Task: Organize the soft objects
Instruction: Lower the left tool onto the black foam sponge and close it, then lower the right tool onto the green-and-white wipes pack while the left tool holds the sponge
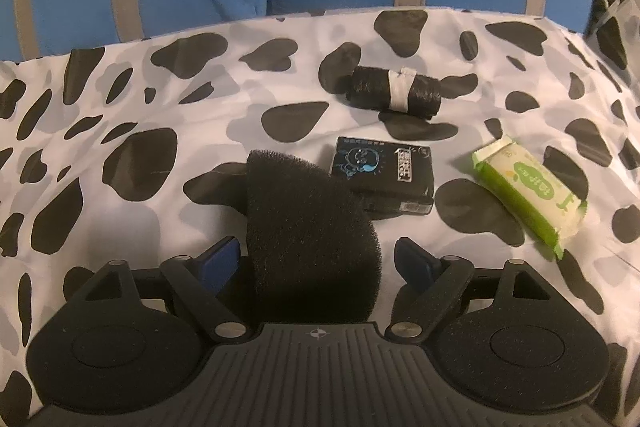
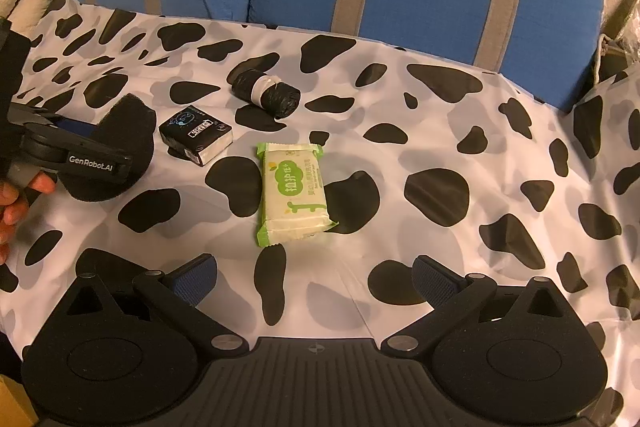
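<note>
Left wrist view: the left gripper [image 1: 316, 259] has a black foam sponge [image 1: 304, 223] between its fingers, though the jaws stand spread — the right pad shows a gap to the foam, so whether the left pad touches cannot be told. The sponge sits on the cow-print cloth [image 1: 140, 99], its far end at 12 o'clock, touching or overlapping the black tissue pack [image 1: 382, 177] at 1 o'clock. A black bag roll [image 1: 394, 93] lies further off at 1 o'clock; the green wipes pack [image 1: 528, 195] lies at 2 o'clock.

Right wrist view: the right gripper [image 2: 316, 279] hovers released, holding nothing, with the wipes pack at 12 o'clock.

Judgement — the sponge looks light, springy and coarse, not slippery; grip it across its narrow middle with moderate squeeze, since it will compress.
</note>
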